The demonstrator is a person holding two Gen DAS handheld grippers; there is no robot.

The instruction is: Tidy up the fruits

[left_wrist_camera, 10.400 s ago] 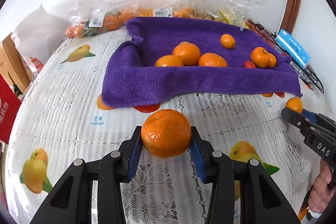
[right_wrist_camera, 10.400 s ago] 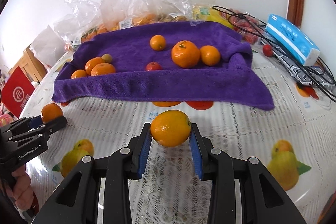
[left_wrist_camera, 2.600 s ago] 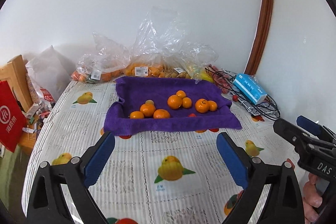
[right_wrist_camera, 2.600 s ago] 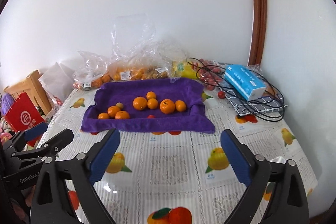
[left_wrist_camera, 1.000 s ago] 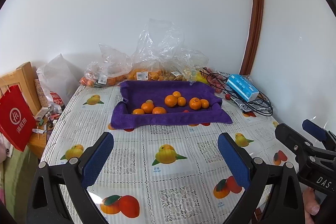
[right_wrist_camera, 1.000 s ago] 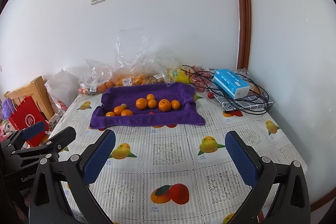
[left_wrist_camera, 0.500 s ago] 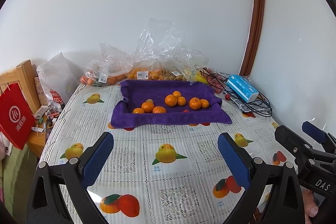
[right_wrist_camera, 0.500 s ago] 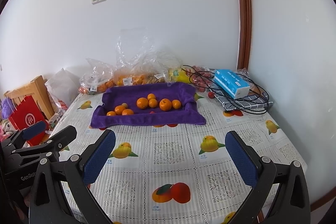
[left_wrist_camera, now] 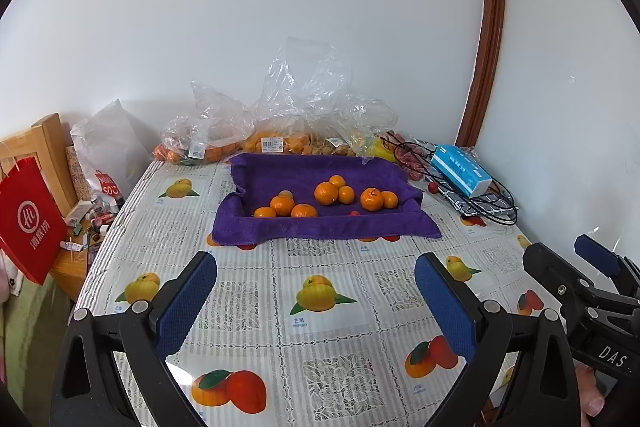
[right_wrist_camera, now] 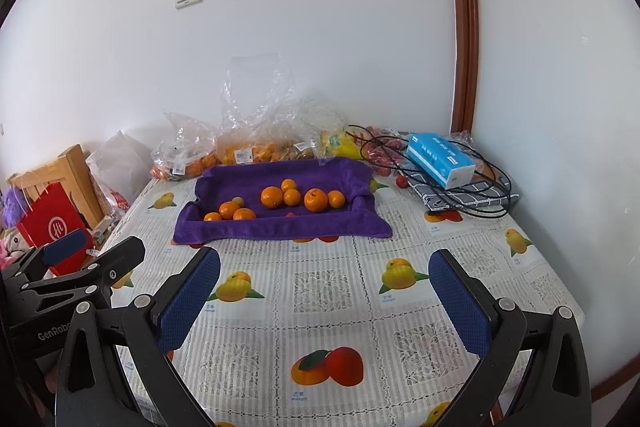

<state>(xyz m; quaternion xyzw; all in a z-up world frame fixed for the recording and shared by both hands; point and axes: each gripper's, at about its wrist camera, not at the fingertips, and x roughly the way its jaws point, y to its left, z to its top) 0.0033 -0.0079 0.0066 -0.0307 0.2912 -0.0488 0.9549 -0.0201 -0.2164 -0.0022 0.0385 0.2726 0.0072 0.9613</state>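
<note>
We see a purple towel (left_wrist_camera: pixel 320 183) spread toward the far edge of the tabletop (left_wrist_camera: pixel 320 307), its sides turned up so that it forms a shallow tray with its long axis running left to right, parallel to that far edge. Inside it lie the oranges (left_wrist_camera: pixel 326 193), in three loose clusters strung along the same left-to-right line: three touching fruits with a small pale one (left_wrist_camera: pixel 285 193) just behind them at the left, three touching in the middle, and two touching at the right. A small red fruit (left_wrist_camera: pixel 353 213) sits by the near fold.

Behind the towel, along the far edge, clear plastic bags (left_wrist_camera: pixel 280 131) hold more orange and yellowish fruit. At the far right corner a blue tissue box (left_wrist_camera: pixel 461 170) rests on black cables.

Our left gripper (left_wrist_camera: pixel 316 291) hangs above the near part of the tabletop with its blue-padded fingers (left_wrist_camera: pixel 186 301) spread wide and nothing between them. Our right gripper (right_wrist_camera: pixel 324 291) is likewise spread wide and empty, well apart from the towel. Each gripper shows in the other's view.
</note>
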